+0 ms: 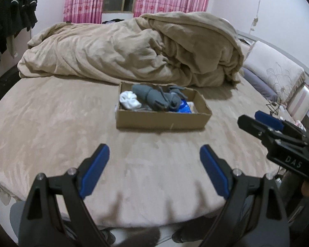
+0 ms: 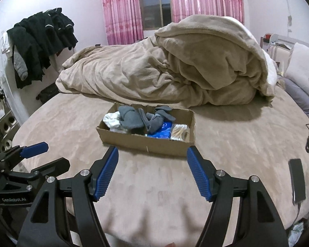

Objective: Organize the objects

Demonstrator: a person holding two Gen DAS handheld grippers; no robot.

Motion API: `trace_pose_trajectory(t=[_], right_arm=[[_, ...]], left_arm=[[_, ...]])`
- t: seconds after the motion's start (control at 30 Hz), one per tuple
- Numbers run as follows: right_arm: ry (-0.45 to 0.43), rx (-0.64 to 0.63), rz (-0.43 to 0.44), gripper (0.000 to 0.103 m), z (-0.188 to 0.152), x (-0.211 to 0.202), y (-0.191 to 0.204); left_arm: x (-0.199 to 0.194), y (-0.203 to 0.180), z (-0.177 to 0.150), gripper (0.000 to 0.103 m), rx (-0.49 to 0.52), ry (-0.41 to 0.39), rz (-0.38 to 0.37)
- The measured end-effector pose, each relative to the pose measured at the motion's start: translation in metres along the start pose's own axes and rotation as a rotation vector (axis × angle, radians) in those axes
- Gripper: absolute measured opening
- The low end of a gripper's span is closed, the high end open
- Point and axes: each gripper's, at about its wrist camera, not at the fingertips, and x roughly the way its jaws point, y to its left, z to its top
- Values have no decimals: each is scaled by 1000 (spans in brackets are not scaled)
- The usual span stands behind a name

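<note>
So the bed [image 1: 72, 127] takes up most of both views, tan plush sheet, with a big beige duvet [image 1: 134, 51] bunched up toward the far side, I'd guess shoved back there to free up flat space for sorting. Sitting on that flat part, roughly centre, is the cardboard box [image 1: 160, 121], shallow and open-topped, which makes sense as the collecting bin for the task. Inside it there's a pile of grey socks [image 1: 154, 97], a balled white sock [image 1: 129, 100] at the left end, and something blue [image 1: 184, 108] underneath that I can't identify. Looks like the sorting is mostly done or just starting, can't say which, since nothing loose is lying near the box

Both tools are spread wide and holding nothing. The left tool [image 1: 154, 170] hovers over the near edge of the bed, well short of the box. The right tool [image 2: 152, 170] sits closer, its tips just in front of the box's near wall

What differs between views: the right wrist camera shows a cream-coloured bundle [image 2: 180, 132] in the box's right end, mostly hidden from the left, plus a dark phone [image 2: 297, 181] lying on the bed off to the right and black clothes [image 2: 43, 41] hanging on the wall. The left view shows the pillows [image 1: 276, 70] better
</note>
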Motion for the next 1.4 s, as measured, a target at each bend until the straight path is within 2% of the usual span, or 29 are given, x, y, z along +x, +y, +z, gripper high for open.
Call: trace_pose_trajectory(t=[0.3,1.4], right_arm=[[-28,25,11,72,-21,-22,2],[-27,45,20,72,-30,-23,-2]], left_arm=[[-27,-7,-16,91,13,-60,28],[-29,-8,-21,91,15,-54,33]])
